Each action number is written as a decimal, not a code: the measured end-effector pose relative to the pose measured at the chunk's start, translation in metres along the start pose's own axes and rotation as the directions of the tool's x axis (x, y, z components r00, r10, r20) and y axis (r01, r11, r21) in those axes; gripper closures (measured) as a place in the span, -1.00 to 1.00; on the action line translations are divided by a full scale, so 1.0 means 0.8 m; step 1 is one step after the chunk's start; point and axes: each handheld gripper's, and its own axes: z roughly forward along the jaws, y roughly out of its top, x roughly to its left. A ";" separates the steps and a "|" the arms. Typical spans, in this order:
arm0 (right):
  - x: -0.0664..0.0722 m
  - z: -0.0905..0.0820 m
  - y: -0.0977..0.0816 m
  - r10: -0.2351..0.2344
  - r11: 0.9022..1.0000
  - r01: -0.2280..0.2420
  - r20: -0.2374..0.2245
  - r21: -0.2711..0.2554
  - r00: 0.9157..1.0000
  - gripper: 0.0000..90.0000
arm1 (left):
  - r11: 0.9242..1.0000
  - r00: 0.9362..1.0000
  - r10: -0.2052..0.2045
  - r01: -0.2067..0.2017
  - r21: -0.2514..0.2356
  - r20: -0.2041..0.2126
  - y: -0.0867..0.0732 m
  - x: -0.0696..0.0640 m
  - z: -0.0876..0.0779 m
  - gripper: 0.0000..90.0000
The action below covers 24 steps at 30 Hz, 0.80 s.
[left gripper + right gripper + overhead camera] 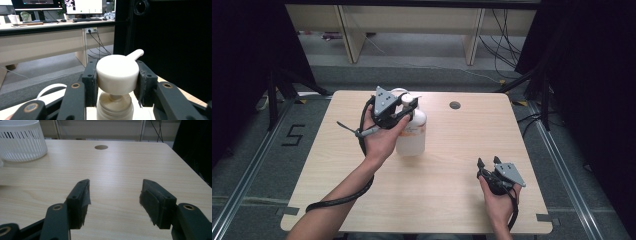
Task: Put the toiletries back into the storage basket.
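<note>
Gripping the pump head (117, 74), the left gripper's (117, 77) fingers (90, 80) clamp both sides.

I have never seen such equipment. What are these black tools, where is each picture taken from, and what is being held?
A person holds a hand tool with two black jaws in each hand. One picture looks down from above the wooden table. The other two come from small cameras riding on each tool.

The left gripper is shut on the white pump head of a pump bottle standing on the table. The right gripper rests low over the table, jaws open, holding nothing. A white slotted basket stands farther back, near a round hole in the table.
</note>
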 end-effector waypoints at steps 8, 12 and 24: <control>0.002 -0.001 -0.001 0.030 1.000 -0.030 -0.003 0.006 1.000 -0.09 | 1.000 1.000 -0.006 0.006 -0.011 -0.023 0.003 0.014 -0.006 0.31; 0.002 -0.001 -0.001 0.029 1.000 -0.029 0.001 0.003 1.000 -0.09 | 1.000 0.999 -0.015 0.014 -0.014 -0.036 0.003 0.021 -0.008 0.31; 0.002 0.000 -0.001 0.019 1.000 -0.019 -0.016 -0.006 1.000 -0.09 | 0.999 0.997 -0.040 0.039 -0.017 -0.068 0.003 0.034 -0.010 0.31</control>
